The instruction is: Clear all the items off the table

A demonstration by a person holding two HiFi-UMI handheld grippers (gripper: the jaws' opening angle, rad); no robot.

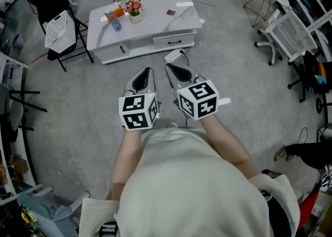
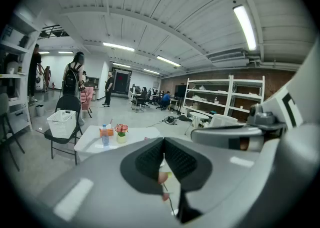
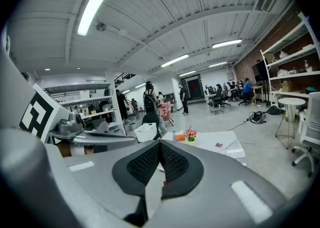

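Open workshop floor, white table (image 1: 176,21) ahead carries bottle (image 1: 115,22), flower pot (image 1: 135,12), orange box (image 1: 118,11). My left gripper (image 1: 148,70) and right gripper (image 1: 169,67) hang well apart from it, jaws pressed together, empty.

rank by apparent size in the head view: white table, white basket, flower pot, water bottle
1. white table
2. white basket
3. flower pot and water bottle: they look about alike, so not ranked
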